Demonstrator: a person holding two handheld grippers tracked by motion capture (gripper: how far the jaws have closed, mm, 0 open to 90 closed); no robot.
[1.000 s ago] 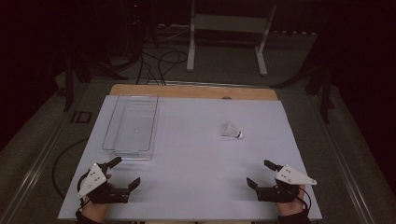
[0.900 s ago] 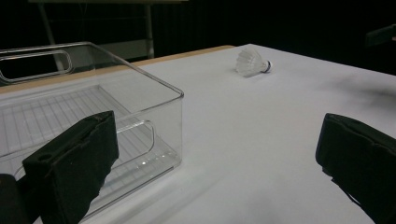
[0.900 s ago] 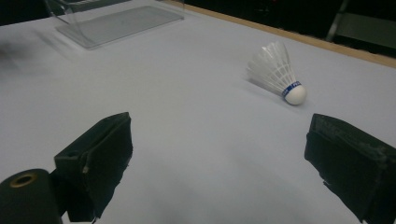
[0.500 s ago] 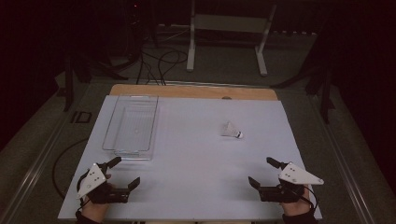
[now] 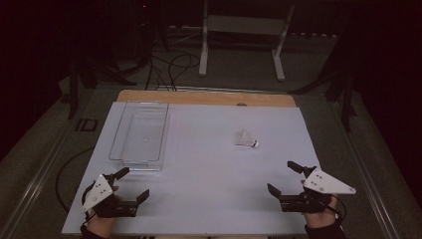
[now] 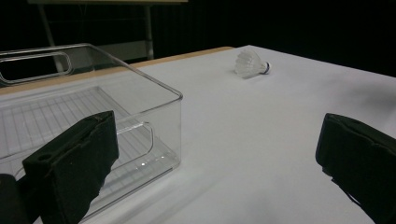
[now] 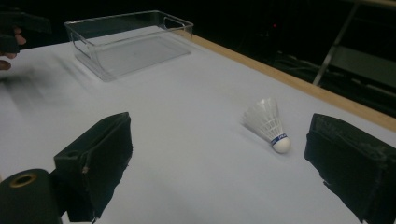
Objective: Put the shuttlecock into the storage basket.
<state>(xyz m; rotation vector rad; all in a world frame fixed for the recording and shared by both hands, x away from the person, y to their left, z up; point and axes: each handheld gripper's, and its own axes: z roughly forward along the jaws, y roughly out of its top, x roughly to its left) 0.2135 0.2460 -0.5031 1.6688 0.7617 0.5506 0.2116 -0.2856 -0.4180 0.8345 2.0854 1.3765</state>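
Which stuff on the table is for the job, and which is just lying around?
For the job:
- shuttlecock, lying on its side
- clear plastic bin, nothing in it
- right tool, open
- left tool, open

Just lying around:
- white metal stand behind the table
- cables on the floor

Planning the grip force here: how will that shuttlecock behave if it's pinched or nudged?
The shuttlecock lies on its side, so a nudge would probably swing it around its rounded cork tip. Its thin white skirt looks light and easily crushed; pinching near the cork seems safer.
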